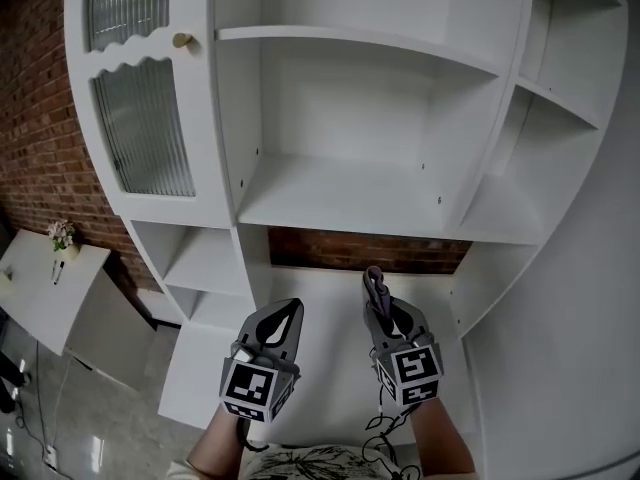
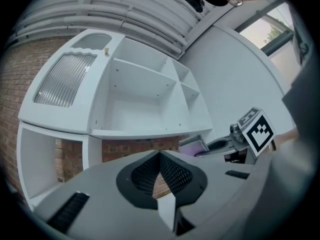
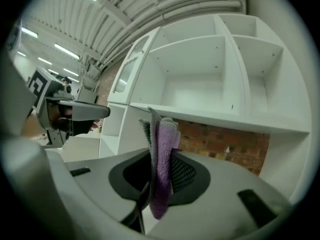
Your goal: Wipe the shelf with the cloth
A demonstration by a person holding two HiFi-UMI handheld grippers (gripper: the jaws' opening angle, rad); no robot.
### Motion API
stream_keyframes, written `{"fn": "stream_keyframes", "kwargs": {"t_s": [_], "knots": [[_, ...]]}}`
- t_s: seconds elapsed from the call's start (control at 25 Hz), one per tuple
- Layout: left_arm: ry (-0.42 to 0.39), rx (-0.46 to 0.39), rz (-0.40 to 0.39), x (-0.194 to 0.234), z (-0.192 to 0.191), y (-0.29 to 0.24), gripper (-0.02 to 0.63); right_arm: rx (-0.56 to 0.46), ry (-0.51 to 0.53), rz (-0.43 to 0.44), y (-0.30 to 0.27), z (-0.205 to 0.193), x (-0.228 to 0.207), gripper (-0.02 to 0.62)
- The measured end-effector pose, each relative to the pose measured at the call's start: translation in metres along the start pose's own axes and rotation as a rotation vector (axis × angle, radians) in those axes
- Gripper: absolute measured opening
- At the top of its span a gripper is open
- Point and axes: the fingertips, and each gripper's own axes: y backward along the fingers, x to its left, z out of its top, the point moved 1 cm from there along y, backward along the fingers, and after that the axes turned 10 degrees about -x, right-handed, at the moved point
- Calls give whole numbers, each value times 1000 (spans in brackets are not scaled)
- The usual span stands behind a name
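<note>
A white shelf unit stands in front of me, its wide middle shelf bare. My right gripper is shut on a folded purple-and-grey cloth that sticks out between its jaws. The cloth hangs below the middle shelf, apart from it. My left gripper is beside the right one at about the same height, its jaws closed together with nothing between them. Both are held over the white counter under the shelf opening.
A cabinet door with ribbed glass and a brass knob is at the upper left. Narrow side shelves are at the right. Brick wall shows behind the counter gap. A small white table with flowers stands at the left.
</note>
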Motion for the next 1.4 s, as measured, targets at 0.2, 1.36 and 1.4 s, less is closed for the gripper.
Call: {"fn": "stream_keyframes", "kwargs": {"t_s": [0.2, 1.36, 1.4], "knots": [[5, 19, 8, 4, -10, 1, 14, -47, -134, -1, 9, -17, 15, 78], [54, 118, -40, 13, -56, -7, 15, -102, -185, -22, 0, -20, 15, 69], [56, 115, -39, 14, -57, -6, 15, -100, -182, -21, -1, -21, 14, 69]]}}
